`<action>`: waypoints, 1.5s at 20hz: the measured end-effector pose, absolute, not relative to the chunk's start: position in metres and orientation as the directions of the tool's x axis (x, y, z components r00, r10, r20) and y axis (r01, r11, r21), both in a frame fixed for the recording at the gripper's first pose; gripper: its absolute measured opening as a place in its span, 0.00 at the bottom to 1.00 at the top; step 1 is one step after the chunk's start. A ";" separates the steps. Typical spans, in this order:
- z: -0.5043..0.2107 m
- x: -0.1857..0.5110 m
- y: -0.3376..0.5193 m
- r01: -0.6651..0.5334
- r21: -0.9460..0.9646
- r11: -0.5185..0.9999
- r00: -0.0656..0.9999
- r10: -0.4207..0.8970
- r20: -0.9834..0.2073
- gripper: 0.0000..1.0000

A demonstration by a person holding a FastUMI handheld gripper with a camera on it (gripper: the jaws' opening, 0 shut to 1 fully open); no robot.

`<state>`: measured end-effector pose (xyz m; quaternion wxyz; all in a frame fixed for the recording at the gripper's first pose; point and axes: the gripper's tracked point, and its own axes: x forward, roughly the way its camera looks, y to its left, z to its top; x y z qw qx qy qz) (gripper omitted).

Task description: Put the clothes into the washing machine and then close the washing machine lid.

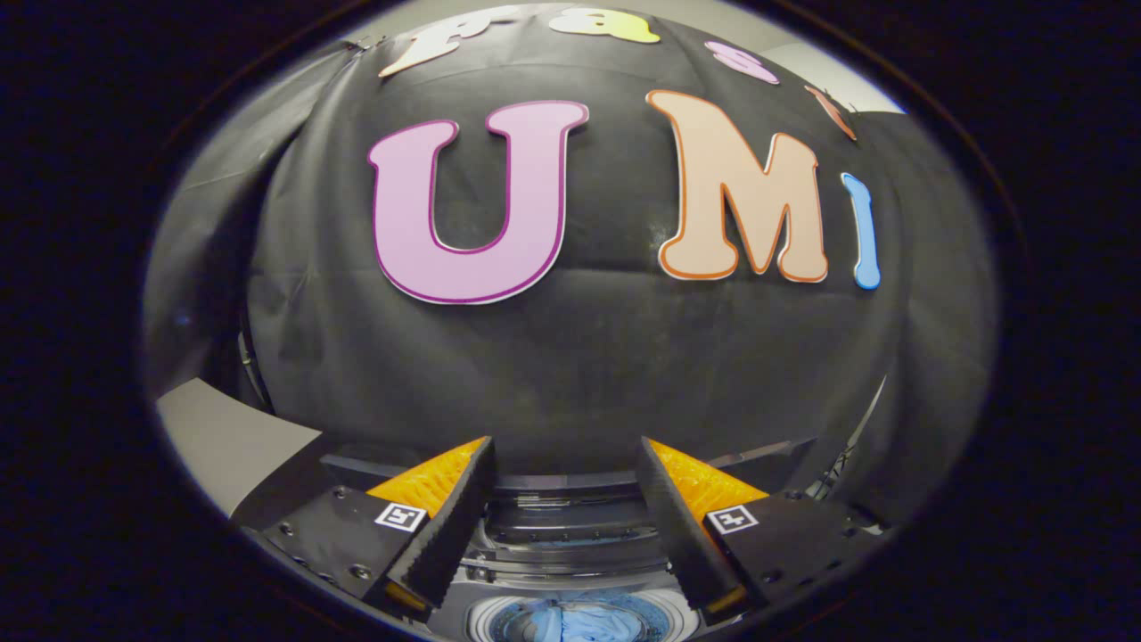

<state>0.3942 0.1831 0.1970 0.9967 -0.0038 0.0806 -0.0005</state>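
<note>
One bundle of pale blue cloth lies inside round drum of top-loading washing machine, below and between fingers. Clothes seem already loaded. Gripper hangs above opening, fingers spread apart, holding nothing; likely released so hand is free for lid. Grey flat panel, possibly raised lid, sits beside left finger; cannot tell for certain. Closing lid looks like remaining step.

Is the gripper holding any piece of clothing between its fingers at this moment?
No, the gripper is open with nothing between its fingers, and blue clothes lie below in the washing machine drum.
</note>
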 end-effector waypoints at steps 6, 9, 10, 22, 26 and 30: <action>0.106 0.331 0.169 -0.053 -0.083 0.995 0.922 0.017 -0.386 0.98; 0.107 0.318 0.181 -0.105 -0.101 0.989 0.949 0.069 -0.309 0.98; 0.111 0.314 0.181 -0.116 -0.102 0.988 0.952 0.081 -0.294 0.99; 0.212 0.368 0.179 -0.062 -0.151 0.987 0.994 0.047 -0.097 0.98; 0.221 0.432 0.190 -0.029 -0.102 0.994 0.995 0.019 -0.094 0.98; 0.188 0.457 0.190 -0.011 -0.072 0.997 0.984 -0.003 -0.180 0.98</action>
